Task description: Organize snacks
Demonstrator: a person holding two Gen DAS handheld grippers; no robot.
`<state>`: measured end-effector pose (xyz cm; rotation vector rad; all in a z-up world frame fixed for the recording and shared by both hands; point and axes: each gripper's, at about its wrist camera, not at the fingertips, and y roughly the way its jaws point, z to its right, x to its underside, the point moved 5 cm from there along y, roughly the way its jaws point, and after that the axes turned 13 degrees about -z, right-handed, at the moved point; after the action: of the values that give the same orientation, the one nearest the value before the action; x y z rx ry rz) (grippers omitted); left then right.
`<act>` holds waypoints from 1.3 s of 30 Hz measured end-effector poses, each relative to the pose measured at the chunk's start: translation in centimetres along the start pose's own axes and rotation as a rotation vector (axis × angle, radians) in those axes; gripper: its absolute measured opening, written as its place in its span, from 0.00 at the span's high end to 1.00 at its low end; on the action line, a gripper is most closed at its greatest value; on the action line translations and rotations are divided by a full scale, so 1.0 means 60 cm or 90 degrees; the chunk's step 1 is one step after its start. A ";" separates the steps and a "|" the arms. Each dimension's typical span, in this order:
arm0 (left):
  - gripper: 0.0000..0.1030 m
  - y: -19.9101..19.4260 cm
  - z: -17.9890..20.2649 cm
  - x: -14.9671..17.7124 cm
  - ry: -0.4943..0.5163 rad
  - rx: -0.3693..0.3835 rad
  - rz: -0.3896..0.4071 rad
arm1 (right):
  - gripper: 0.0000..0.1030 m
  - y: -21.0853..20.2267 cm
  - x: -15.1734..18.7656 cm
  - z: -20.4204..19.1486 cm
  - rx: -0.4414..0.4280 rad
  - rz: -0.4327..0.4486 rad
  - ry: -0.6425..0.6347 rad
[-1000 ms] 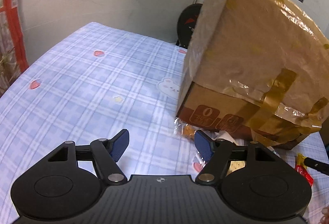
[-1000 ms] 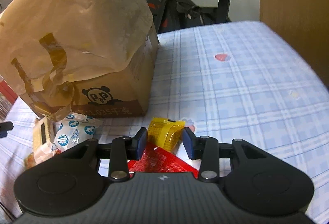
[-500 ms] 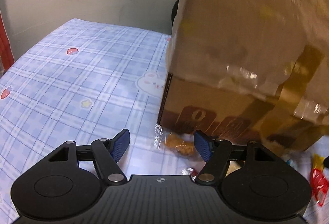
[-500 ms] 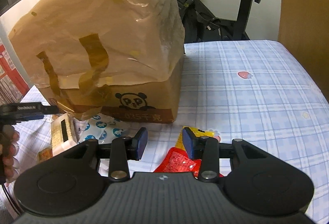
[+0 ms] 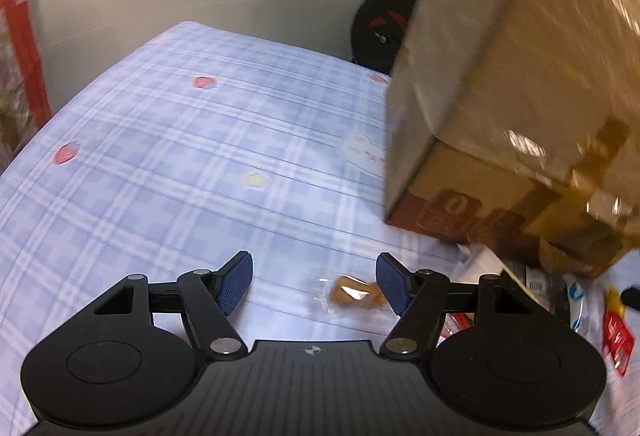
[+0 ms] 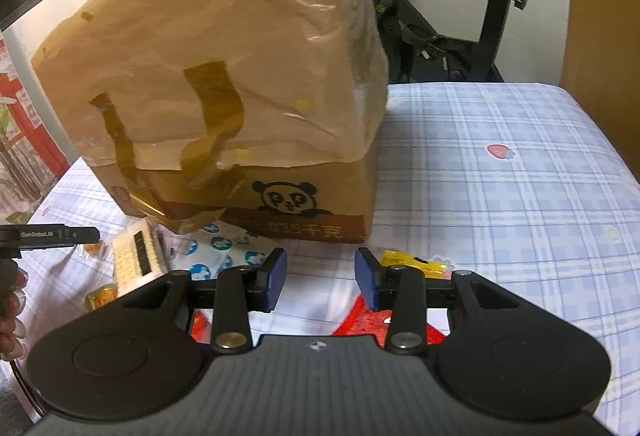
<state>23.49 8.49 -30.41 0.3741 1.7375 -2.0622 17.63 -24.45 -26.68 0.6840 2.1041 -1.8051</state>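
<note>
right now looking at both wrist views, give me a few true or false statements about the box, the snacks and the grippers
1. The cardboard box stands on the checked cloth. True.
2. The left gripper is shut on the clear-wrapped brown snack. False: its jaws stand open, with the snack lying on the cloth between them, near the right pad.
3. A panda face is printed low on the box. True.
4. The right gripper holds the yellow packet. False: nothing is between its jaws; the packet lies on the cloth beyond its right finger.
5. The white packet with blue circles lies on top of the box. False: it lies on the cloth at the box's foot.
</note>
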 end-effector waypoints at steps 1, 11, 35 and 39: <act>0.32 -0.006 -0.007 0.000 -0.016 0.003 0.002 | 0.60 0.001 0.000 -0.004 -0.003 0.000 -0.003; 0.57 -0.035 0.012 0.023 -0.050 0.064 -0.027 | 0.60 0.005 0.002 -0.024 -0.016 -0.002 -0.020; 0.54 0.046 0.042 -0.033 -0.106 0.066 -0.021 | 0.58 0.046 -0.012 -0.085 -0.092 -0.056 -0.002; 0.54 0.037 0.024 -0.028 -0.138 0.088 -0.027 | 0.43 0.062 -0.028 -0.088 -0.122 -0.059 0.042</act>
<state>26.13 6.99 -31.29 0.1476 1.4930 -2.1705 21.50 -19.20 -28.05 0.6131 2.3513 -1.6175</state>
